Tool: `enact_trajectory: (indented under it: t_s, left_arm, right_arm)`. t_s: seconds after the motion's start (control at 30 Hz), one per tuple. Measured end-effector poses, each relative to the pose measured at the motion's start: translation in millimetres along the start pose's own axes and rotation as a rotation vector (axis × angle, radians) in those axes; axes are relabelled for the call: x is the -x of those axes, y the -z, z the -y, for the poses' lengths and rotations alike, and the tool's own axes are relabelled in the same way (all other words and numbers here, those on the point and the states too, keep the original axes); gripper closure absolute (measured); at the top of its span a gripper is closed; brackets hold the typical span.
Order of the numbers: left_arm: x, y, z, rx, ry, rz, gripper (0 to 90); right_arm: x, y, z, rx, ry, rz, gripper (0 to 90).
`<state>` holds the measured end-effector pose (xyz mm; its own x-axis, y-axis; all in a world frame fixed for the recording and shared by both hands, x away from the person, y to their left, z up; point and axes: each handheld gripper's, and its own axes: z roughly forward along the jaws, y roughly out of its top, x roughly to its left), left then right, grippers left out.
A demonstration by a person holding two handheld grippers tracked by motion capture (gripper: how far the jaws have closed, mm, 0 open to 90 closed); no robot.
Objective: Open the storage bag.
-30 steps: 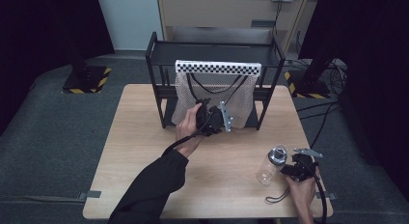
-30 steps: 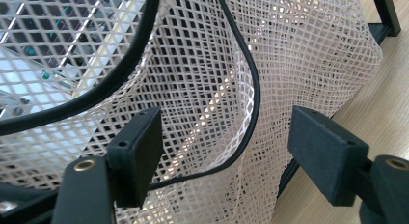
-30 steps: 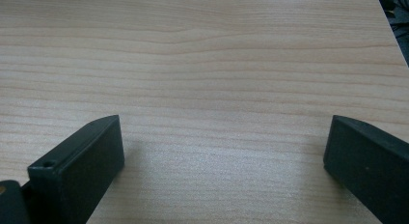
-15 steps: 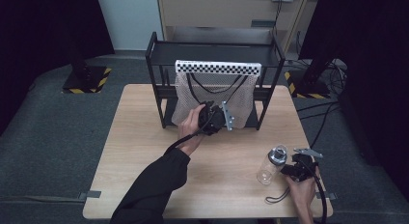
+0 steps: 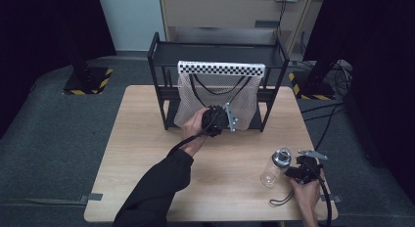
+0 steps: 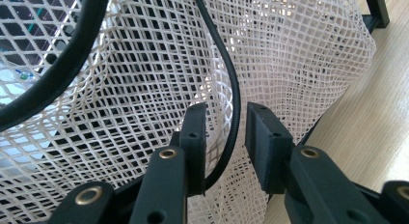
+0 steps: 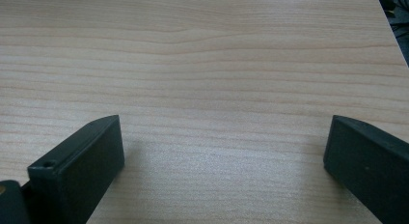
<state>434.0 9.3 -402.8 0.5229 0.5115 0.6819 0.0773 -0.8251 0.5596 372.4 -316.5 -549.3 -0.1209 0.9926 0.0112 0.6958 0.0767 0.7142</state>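
Since the earlier frame your left gripper (image 6: 225, 147) has been closing its jaws around the thin black cord handle (image 6: 230, 103) of the white mesh bag (image 5: 215, 92) hanging on the black metal rack (image 5: 161, 65), the cord running lengthwise between pads not yet pinching, while your right gripper (image 7: 224, 151) rests spread over the wooden table (image 7: 207, 64).

Even overhead light falls on the pale wooden bench (image 5: 147, 153) in the high view, while the room's far corners and side edges sink into near black. The left gripper view is bright and sharp on the white mesh bag (image 6: 299, 55), with light glowing through it. In the right gripper view the black jaws look soft-edged, casting faint shadows on the wood.
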Motion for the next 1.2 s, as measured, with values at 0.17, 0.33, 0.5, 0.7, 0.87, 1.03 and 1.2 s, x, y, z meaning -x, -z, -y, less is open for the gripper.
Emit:
enact_trajectory:
  t_s: [0.17,0.33,0.5,0.7,0.87,1.03,1.2]
  left_arm:
    - [1.0,1.3,0.5,0.011,0.001,0.005,76.0]
    - [1.0,4.4,1.0,0.018,-0.001,0.002,83.8]
    - [-0.8,10.3,3.0,0.035,0.002,0.008,87.9]
    - [-2.9,25.9,3.4,0.065,0.004,0.013,88.0]
    - [-5.0,43.9,3.4,0.097,0.007,0.014,88.0]
    - [-6.2,63.0,1.3,0.135,-0.007,0.011,88.0]
    - [-8.9,81.3,-1.2,0.184,0.010,0.002,87.9]
  right_arm:
    - [0.0,0.0,0.0,0.000,0.000,0.000,0.6]
    - [0.0,0.0,0.0,0.000,0.000,0.000,0.6]
    - [0.0,0.0,0.0,0.000,0.001,0.000,0.6]
    - [0.0,0.0,0.0,0.000,0.000,0.000,0.6]
    - [0.0,0.0,0.0,0.000,0.000,0.000,0.6]
    - [0.0,0.0,0.0,0.000,0.001,0.000,0.6]
    - [0.1,0.1,0.0,0.000,0.000,-0.001,0.6]
